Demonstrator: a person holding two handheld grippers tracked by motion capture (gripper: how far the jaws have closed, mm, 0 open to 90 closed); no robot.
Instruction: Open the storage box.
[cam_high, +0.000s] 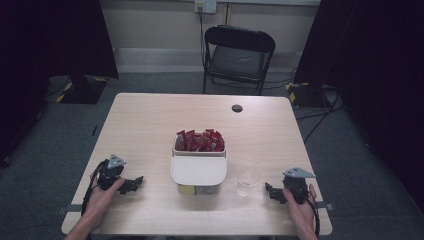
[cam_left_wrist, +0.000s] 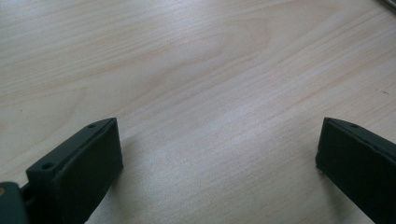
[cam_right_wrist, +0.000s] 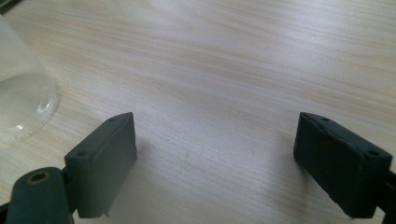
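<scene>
Left tongs: resting low on the table at its near left, held in the person's left hand; the jaws are pointing toward the box and standing released, wide apart, with bare wood showing between them in the left gripper view.
Right tongs: sitting at the near right of the table in the person's right hand; the jaws are pointing toward the cup and gaping released, gripping nothing, with bare wood lying between them in the right gripper view.
Cup: a clear cup standing upright just ahead of the right tongs' tips, apart from them; in the right gripper view its base is showing beyond and to the side of one jaw, outside the gap.
Box: a pale box lying between the two tongs, nearer the right pair's cup than the left tongs, touching neither; its near half is lying covered by a flat lid.
Sachets: red sachets standing packed in the box's open far half, beyond both tongs.
Chair: a black folding chair standing past the far edge, well apart from both tongs.
Hole: a dark round hole in the tabletop, far ahead of the right tongs.
</scene>
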